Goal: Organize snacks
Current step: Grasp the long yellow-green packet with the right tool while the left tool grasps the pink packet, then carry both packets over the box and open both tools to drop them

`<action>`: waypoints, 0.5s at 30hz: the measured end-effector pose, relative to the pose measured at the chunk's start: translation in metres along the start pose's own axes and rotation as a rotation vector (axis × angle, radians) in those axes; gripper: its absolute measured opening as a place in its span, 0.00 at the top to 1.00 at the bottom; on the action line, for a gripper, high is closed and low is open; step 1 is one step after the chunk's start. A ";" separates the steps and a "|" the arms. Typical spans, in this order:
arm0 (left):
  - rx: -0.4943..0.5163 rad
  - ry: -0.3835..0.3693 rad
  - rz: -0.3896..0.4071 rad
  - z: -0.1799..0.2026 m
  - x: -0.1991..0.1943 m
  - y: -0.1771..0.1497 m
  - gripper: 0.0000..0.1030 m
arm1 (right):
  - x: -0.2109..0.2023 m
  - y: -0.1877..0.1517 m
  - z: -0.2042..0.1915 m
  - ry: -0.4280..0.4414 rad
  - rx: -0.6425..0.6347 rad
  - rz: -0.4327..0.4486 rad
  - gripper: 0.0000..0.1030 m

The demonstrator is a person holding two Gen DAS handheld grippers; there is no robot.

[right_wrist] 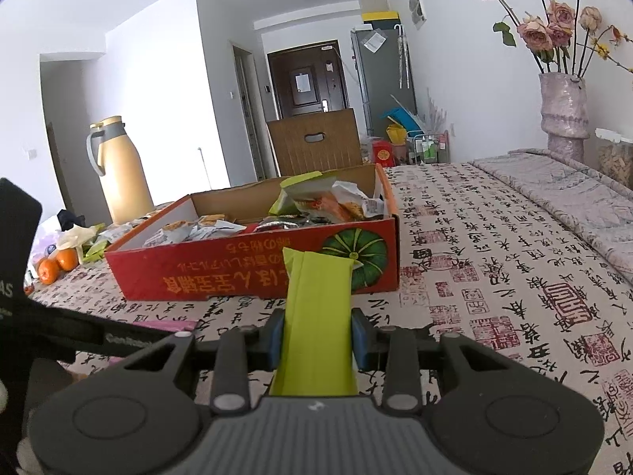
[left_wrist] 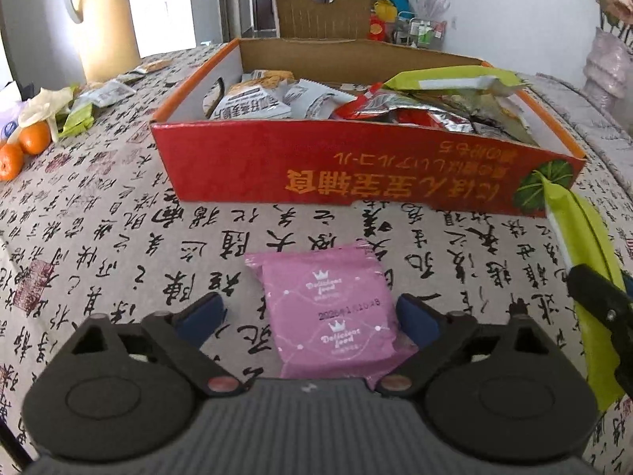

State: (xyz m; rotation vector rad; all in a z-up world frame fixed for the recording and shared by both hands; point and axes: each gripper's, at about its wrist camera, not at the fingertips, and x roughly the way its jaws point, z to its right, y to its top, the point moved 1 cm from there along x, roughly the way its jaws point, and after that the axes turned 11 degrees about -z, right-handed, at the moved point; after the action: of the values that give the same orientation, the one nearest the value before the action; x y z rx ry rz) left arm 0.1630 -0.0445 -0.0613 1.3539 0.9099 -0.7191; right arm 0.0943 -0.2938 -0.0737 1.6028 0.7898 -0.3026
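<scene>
A pink snack packet [left_wrist: 328, 312] lies flat on the calligraphy tablecloth, between the fingers of my open left gripper [left_wrist: 312, 316], which do not touch it. A red cardboard box [left_wrist: 356, 170] holding several snack packets stands just beyond it; it also shows in the right wrist view [right_wrist: 253, 269]. My right gripper [right_wrist: 316, 334] is shut on a long green snack packet [right_wrist: 316, 316], held above the table in front of the box. That green packet [left_wrist: 581, 261] and the right gripper show at the right edge of the left wrist view.
Loose snack packets [left_wrist: 99, 95] and oranges [left_wrist: 23, 146] lie at the left beside a tall yellow thermos [left_wrist: 107, 23]. A vase of flowers [right_wrist: 561, 107] stands at the far right. A brown carton [right_wrist: 316, 142] stands behind the box.
</scene>
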 end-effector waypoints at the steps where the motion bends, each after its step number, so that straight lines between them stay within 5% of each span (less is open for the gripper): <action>1: 0.008 -0.004 0.006 0.001 -0.001 0.000 0.21 | 0.000 0.000 0.000 0.000 0.000 0.000 0.68; 4: 0.028 -0.020 0.026 0.002 -0.006 -0.002 0.39 | -0.001 0.000 0.000 -0.001 0.003 0.001 0.68; 15: 0.037 -0.038 0.053 -0.004 -0.014 -0.008 0.39 | -0.004 -0.002 -0.007 -0.002 -0.004 0.001 0.68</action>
State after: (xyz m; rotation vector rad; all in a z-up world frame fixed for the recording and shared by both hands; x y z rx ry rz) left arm 0.1493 -0.0428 -0.0529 1.3873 0.8316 -0.7214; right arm 0.0881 -0.2884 -0.0710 1.5988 0.7882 -0.3015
